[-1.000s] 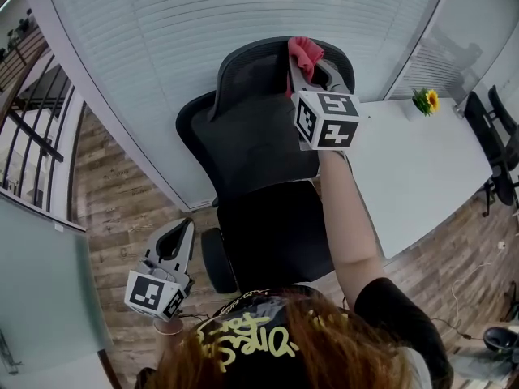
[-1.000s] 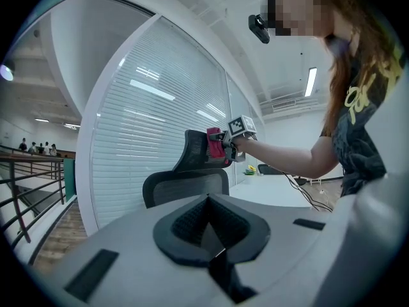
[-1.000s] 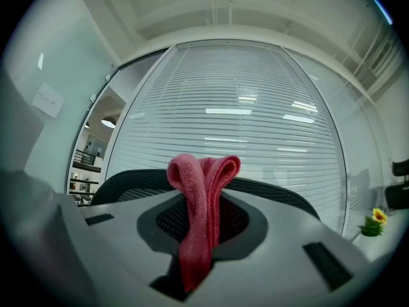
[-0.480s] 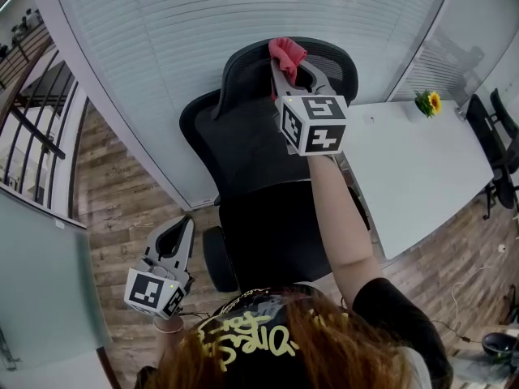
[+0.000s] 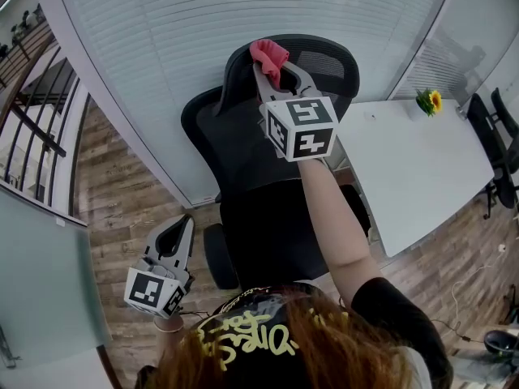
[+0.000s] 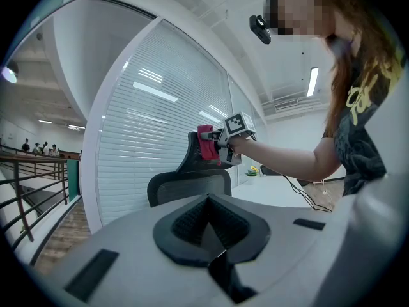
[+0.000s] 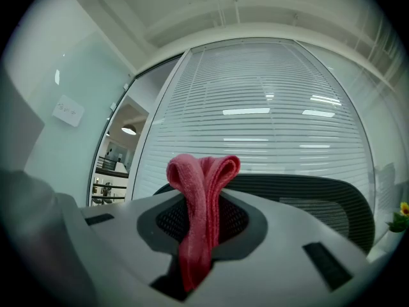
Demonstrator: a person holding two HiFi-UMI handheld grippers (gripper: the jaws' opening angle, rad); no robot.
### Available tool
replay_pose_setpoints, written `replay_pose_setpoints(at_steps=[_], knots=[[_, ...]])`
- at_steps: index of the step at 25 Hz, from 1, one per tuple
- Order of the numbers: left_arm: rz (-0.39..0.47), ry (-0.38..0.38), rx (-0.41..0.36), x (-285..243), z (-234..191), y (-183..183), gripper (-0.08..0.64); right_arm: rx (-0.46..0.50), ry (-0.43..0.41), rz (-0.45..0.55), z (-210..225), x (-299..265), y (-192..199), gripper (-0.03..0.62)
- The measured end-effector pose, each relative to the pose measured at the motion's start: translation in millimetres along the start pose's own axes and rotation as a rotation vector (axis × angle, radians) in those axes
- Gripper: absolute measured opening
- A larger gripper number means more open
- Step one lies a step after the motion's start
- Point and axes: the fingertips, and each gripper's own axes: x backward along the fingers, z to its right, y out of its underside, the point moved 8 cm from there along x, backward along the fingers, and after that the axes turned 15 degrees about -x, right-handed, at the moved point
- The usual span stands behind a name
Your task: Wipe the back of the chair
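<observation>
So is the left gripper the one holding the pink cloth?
No, the left gripper hangs empty with its jaws together, while the pink cloth sits clamped in the right gripper.

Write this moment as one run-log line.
right claw: shut on red cloth, at chair headrest top | left claw: shut, empty, low

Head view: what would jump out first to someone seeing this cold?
The pink cloth stands out most. It is pinched in the right gripper, raised by the top of the black mesh chair in front of the glass wall. The left gripper hangs low at the left, shut and empty, beside the chair's seat. A small yellow flower sits on the white table at the right.
</observation>
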Motion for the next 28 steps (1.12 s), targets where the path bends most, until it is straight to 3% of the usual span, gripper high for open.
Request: replay_pose_setpoints(at_steps=[28], knots=[[-0.008,0.013,0.003,20.7,-1.8,7.3,-0.006,-0.046,-0.088,0.006,-46.5,10.3,24.2,0.066]])
